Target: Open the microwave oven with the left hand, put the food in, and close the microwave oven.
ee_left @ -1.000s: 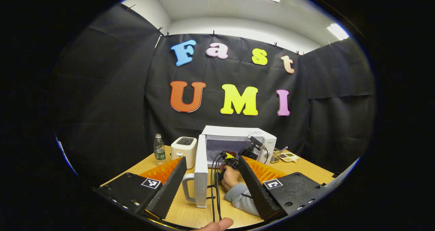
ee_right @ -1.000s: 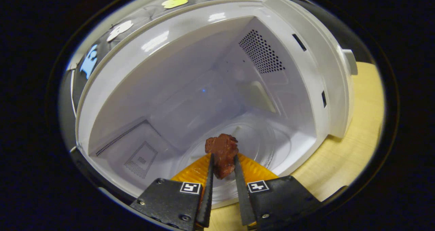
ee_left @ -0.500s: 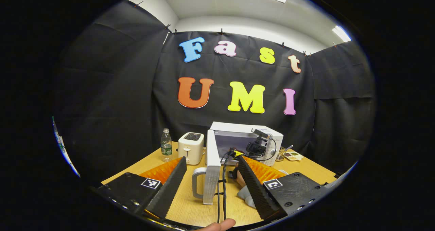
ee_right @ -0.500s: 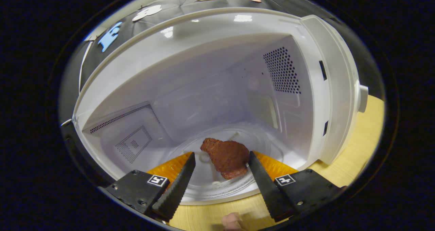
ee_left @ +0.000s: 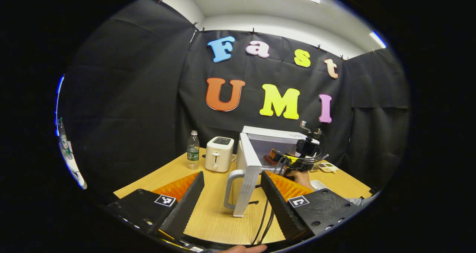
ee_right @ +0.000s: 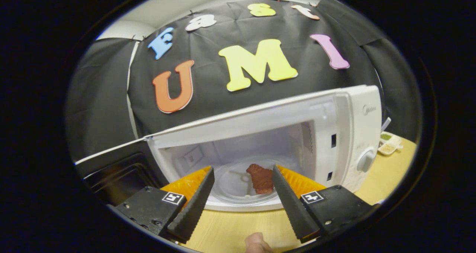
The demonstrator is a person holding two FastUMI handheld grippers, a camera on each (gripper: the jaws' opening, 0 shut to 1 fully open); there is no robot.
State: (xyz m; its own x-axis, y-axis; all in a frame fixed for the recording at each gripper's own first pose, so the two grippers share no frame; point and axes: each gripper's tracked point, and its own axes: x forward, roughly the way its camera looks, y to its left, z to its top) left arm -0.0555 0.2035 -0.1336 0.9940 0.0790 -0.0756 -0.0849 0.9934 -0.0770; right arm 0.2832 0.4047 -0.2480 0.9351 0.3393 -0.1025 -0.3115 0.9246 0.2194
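Reddish-brown food (ee_right: 261, 178) sits on the glass turntable (ee_right: 238, 186) inside the microwave (ee_right: 357, 122), so that step looks done. Right gripper (ee_right: 241, 193) hangs outside, jaws wide open and empty. Left gripper (ee_left: 232, 193), jaws open too, waits by the door (ee_left: 247, 178), probably to swing it closed.

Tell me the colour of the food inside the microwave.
Dark reddish-brown food, clearest in the right gripper view.

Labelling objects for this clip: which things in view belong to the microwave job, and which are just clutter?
In the job:
white microwave oven
its open white door with loop handle
brown chunk of food on the glass turntable
left gripper, open
right gripper, open

Just lying about:
white toaster
clear plastic water bottle
small condiment tray
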